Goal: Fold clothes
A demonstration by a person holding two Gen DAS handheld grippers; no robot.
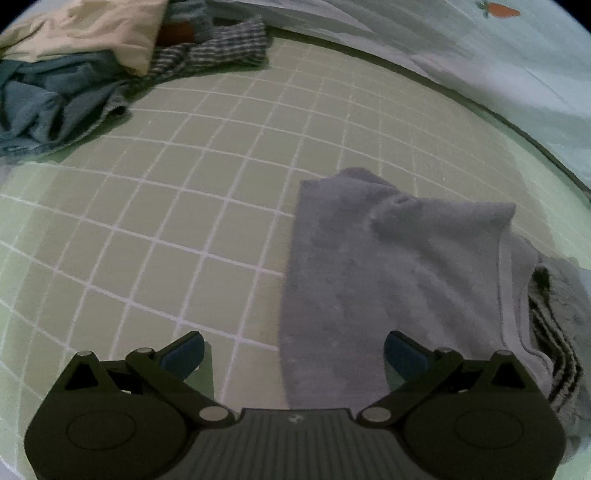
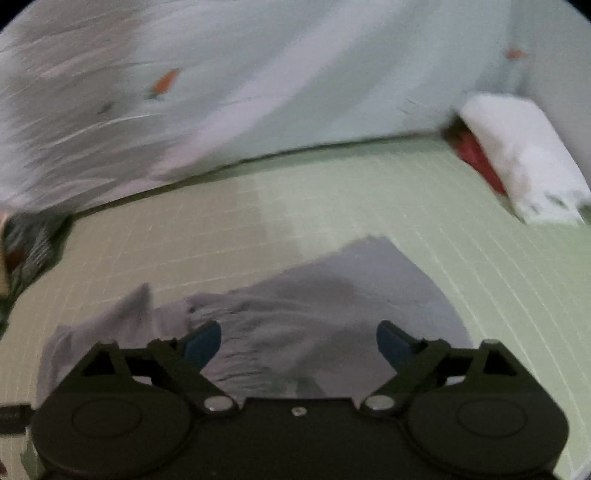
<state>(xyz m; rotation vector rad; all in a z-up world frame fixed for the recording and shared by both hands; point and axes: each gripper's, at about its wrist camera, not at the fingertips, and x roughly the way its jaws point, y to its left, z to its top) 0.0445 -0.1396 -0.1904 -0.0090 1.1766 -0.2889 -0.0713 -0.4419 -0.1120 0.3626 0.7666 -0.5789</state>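
Left wrist view looks down on a pale green mat ruled with a white grid. The left gripper fills the bottom of the frame with its blue-padded fingers spread wide and nothing between them. A grey garment lies flat on the mat in the lower right of the frame, its left edge running up between the two fingers, so the right finger sits over the cloth and the left over bare mat. A dark striped band shows at the garment's right edge. In the upper left corner sits a heap of clothes: cream, blue and a striped piece. A light sheet with a carrot print lies beyond the mat's far edge.

Right wrist view is blurred. The right gripper also has its fingers wide apart and empty, hovering over the same grey garment, which lies rumpled in the lower centre of the frame on the mat. At the upper right edge a white folded item with red under it rests on the mat.
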